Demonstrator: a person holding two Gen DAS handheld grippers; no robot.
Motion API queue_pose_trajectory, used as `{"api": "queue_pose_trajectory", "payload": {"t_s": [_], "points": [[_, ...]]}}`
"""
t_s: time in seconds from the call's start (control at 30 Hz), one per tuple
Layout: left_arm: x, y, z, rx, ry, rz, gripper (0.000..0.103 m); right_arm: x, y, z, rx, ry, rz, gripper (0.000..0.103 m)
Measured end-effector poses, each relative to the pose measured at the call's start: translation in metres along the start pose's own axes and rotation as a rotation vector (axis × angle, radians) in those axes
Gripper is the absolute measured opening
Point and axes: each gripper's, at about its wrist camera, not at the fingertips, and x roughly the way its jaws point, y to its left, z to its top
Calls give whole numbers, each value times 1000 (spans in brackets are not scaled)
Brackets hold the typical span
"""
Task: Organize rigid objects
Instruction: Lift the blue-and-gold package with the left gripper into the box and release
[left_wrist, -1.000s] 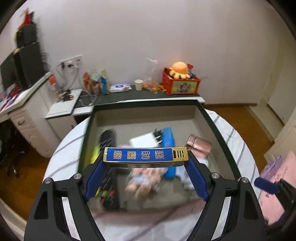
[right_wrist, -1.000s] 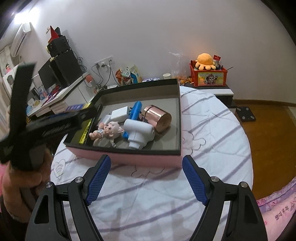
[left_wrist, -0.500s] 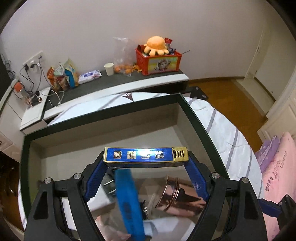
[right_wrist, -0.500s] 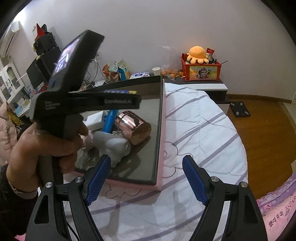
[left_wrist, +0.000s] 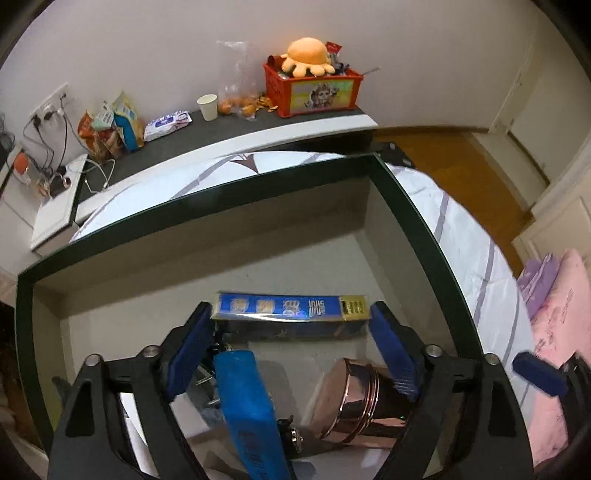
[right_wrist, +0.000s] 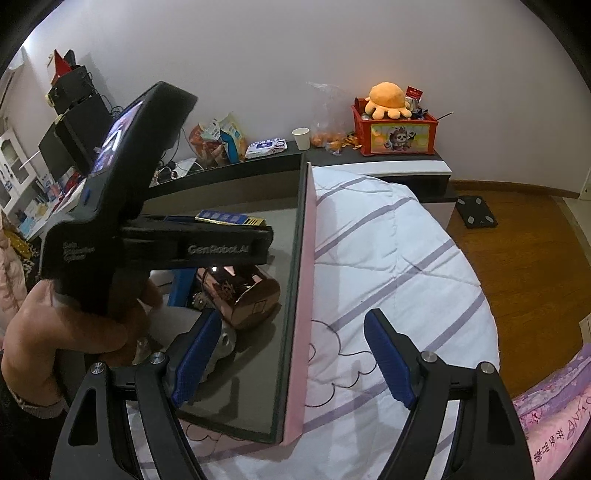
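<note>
Your left gripper (left_wrist: 291, 325) is over the box (left_wrist: 413, 229) on the bed (right_wrist: 388, 258).
Its fingers are opening; the blue and gold pack (left_wrist: 290, 306) sits between them, above the box floor. Your right gripper (right_wrist: 291, 354) has its fingers apart and empty, across the box's pink side wall.

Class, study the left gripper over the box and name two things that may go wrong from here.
1. The left gripper jaws are opening around the blue-and-gold pack, which could drop askew onto the blue case or copper canister crowded beneath.
2. The right gripper straddles the box wall and might nudge it.
</note>
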Motion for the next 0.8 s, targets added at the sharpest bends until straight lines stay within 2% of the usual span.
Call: {"api": "queue_pose_trajectory", "payload": {"t_s": [0.1, 0.33, 0.6, 0.8], "points": [[-1, -4, 0, 18, 5, 18, 102, 0, -2, 0, 10, 0, 0, 81], [-17, -1, -12, 4, -16, 47, 103, -10, 1, -1, 11, -18, -4, 81], [-84, 1, -41, -17, -145, 67, 103, -48, 15, -12, 1, -78, -9, 81], [-152, 1, -86, -39, -264, 95, 103, -86, 36, -29, -27, -138, -9, 81]]}}
